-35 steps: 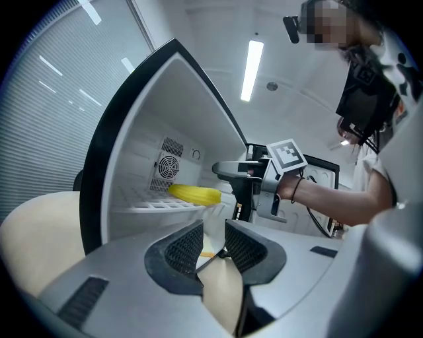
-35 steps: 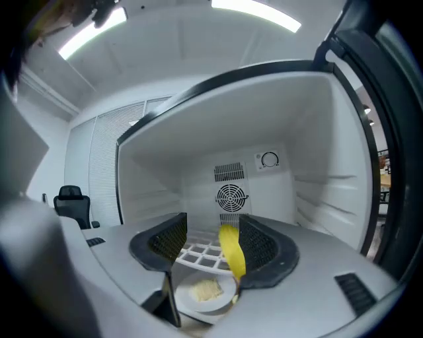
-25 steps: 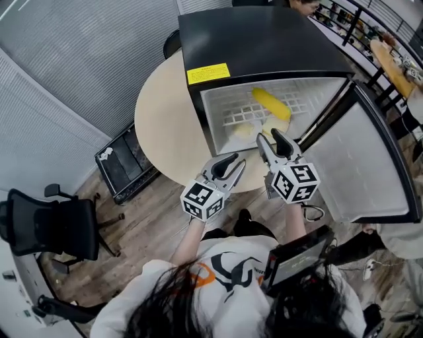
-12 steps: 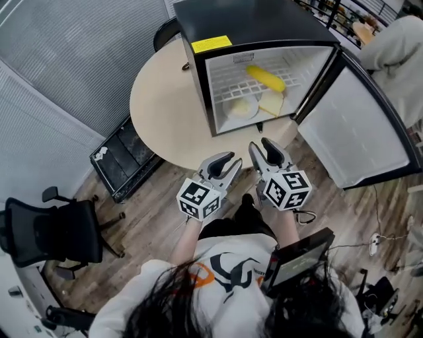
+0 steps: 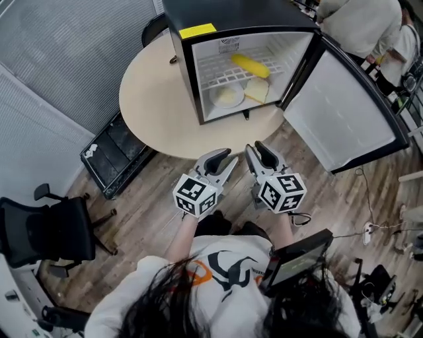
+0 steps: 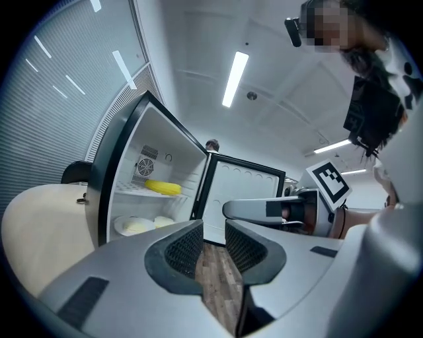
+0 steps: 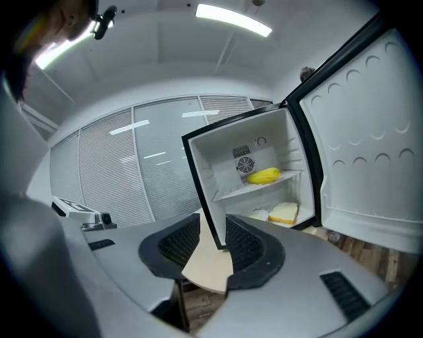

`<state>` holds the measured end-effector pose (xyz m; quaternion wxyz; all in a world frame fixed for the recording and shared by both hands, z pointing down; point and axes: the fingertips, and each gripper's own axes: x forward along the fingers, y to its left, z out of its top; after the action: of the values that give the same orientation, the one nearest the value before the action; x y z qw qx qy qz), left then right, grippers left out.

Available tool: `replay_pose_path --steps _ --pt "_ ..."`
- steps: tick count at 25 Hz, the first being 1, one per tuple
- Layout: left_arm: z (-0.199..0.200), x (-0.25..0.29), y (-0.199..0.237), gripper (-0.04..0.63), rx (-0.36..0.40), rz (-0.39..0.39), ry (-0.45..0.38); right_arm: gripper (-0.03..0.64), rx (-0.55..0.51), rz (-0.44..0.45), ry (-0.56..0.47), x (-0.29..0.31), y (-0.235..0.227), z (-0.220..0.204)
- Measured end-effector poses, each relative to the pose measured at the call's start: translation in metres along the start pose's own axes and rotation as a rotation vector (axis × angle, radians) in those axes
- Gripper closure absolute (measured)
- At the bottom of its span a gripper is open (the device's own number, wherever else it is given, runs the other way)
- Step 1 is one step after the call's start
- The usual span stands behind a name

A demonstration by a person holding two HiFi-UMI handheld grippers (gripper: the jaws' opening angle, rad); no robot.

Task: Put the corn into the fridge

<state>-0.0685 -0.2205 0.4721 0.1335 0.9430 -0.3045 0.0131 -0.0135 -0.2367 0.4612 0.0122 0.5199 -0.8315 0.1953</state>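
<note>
Corn lies inside the fridge, door swung wide. Beyond the surface edge, left tongs stand slightly apart, empty; right tongs, also apart and empty, have just been closing.

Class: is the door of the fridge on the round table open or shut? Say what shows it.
Open. The fridge door stands wide to the right, and the corn shows on the shelf inside.

Wood floor, round beige tbl, blk office chair at L, grey blinds, ceiling strip lights.
</note>
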Motion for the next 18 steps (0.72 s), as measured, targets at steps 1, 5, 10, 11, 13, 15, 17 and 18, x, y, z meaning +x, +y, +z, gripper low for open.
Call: replay_pose_path --steps 1,5,10,11,13,15,17,18 --pt "0.001 0.001 -0.004 0.485 0.004 0.002 -0.002 0.488 0.002 0.003 -0.002 -0.004 -0.001 0.000" --pt "0.008 0.001 -0.019 0.485 0.022 0.030 -0.015 0.495 0.011 0.026 -0.005 -0.022 -0.002 -0.001" --pt "0.006 -0.001 -0.053 0.485 0.017 0.067 -0.026 0.511 0.010 0.071 0.005 -0.056 -0.004 -0.007" --pt "0.003 -0.001 -0.062 0.485 0.016 0.073 -0.024 0.513 0.009 0.080 0.008 -0.063 -0.005 -0.008" --pt "-0.004 0.000 -0.078 0.485 0.017 0.084 -0.019 0.518 0.006 0.095 0.013 -0.079 -0.008 -0.012" --pt "-0.008 0.000 -0.094 0.485 0.022 0.094 -0.019 0.523 0.004 0.107 0.014 -0.093 -0.011 -0.014" --pt "-0.008 -0.002 -0.110 0.485 0.029 0.108 -0.025 0.525 0.003 0.122 0.011 -0.108 -0.013 -0.013" --pt "-0.008 -0.004 -0.117 0.485 0.031 0.118 -0.030 0.526 0.001 0.130 0.009 -0.115 -0.013 -0.013"
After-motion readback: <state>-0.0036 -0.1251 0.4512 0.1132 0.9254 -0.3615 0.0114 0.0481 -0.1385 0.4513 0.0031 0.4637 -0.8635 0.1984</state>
